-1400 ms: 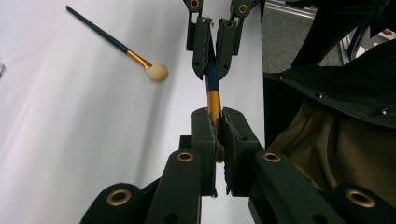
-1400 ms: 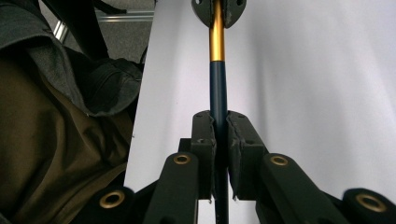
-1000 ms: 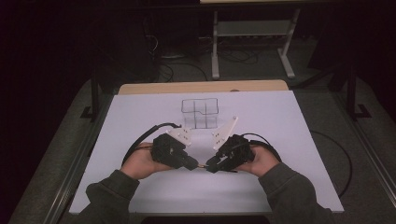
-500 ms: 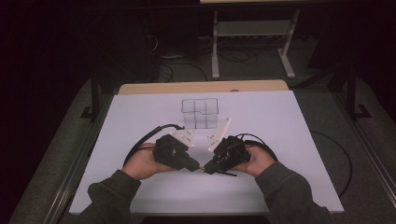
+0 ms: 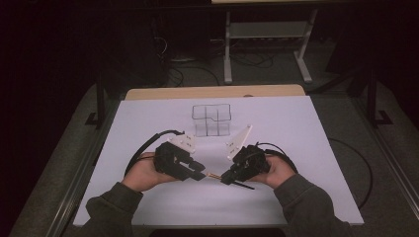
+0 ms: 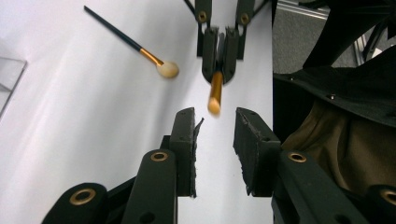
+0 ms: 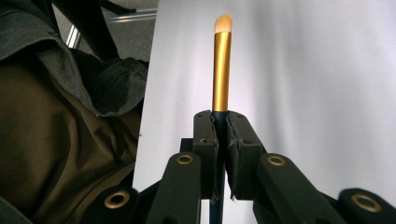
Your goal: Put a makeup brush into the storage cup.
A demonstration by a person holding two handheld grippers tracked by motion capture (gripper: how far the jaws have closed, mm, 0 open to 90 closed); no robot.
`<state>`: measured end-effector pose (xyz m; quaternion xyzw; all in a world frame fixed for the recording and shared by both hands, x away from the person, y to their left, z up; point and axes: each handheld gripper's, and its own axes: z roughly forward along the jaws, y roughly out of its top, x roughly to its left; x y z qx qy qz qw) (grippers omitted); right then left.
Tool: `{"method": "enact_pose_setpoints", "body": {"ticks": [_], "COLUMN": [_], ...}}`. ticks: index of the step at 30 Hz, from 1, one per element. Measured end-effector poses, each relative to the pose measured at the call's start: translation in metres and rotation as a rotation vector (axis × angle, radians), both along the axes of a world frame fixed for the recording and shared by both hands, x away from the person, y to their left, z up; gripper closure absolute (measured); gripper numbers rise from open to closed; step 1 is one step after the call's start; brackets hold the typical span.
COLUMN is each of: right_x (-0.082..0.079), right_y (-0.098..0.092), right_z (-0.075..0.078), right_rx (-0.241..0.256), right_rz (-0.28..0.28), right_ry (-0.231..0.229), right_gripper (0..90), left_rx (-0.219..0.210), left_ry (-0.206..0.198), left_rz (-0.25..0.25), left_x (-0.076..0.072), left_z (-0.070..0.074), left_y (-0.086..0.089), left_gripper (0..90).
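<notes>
The counter (image 5: 306,148) lies bare along its left and right edges and across the near edge, so there is wide room to pass there. Toward the far edge, near the middle, a clear compartment box (image 5: 211,119) stands as the one upright obstacle. Between the left tongs (image 6: 215,140) and the right tongs (image 7: 222,140) the gap is narrow: a gold-ferruled brush (image 7: 221,70) juts from the right tongs toward the spread left jaws. A second brush (image 6: 135,44) lies flat just beside them.
</notes>
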<state>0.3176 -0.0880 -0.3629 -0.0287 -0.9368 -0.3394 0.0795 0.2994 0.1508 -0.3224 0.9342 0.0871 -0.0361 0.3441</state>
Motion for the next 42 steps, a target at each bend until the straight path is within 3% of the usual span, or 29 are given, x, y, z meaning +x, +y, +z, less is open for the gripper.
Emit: {"method": "enact_pose_setpoints", "body": {"ticks": [11,18,34,42], "right_x": [0.008,0.012,0.026,0.038], "right_y": [-0.016,-0.02,-0.026,-0.03], "right_z": [0.002,0.003,0.009,0.011], "right_rx": [0.027,0.043,0.084,0.105], "right_rz": [-0.068,-0.096,-0.159,-0.199], "right_ry": [-0.008,-0.007,-0.011,0.012], "right_gripper": [82.6,82.4,82.0,82.0], "left_rx": [-0.035,-0.037,-0.062,-0.082], "left_ry": [0.006,-0.02,-0.021,-0.032], "left_rz": [0.048,0.064,0.131,0.158], "left_x": [-0.005,-0.014,-0.02,-0.02], "left_z": [-0.013,-0.019,-0.034,-0.04], "left_y": [0.018,0.022,0.041,0.048], "left_gripper": [63.2,61.6,54.9,51.9]}}
